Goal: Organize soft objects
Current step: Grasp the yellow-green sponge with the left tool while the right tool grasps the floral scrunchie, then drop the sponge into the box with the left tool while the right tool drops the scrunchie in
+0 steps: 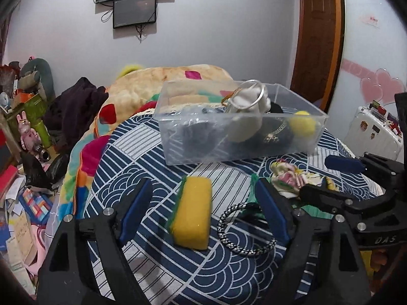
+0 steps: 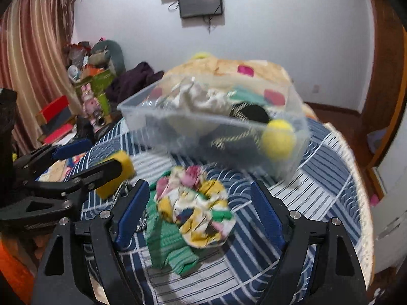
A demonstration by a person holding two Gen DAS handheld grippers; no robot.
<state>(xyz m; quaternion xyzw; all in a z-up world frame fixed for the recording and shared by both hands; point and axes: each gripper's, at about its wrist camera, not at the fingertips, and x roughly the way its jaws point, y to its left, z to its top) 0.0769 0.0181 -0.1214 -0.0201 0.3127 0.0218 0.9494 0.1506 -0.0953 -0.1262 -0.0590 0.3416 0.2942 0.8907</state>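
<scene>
Patterned blue bedspread (image 1: 178, 274) carries the work: left gripper (image 1: 203, 211) spread wide, empty, yellow sponge (image 1: 193, 216) lying between its fingers, right gripper (image 2: 198, 218) likewise spread around the floral cloth (image 2: 195, 208), both apparently lined up for the clear bin (image 1: 229, 150) beyond the fingertips.

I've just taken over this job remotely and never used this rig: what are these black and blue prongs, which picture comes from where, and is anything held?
They are two hand-held grippers, each carrying its own camera looking along its fingers. One picture looks past the left gripper, open around a yellow sponge beside a braided bracelet. The other looks past the right gripper, open over a floral cloth and green cloth. Behind sits a clear box holding a yellow ball. Nothing is held.
</scene>
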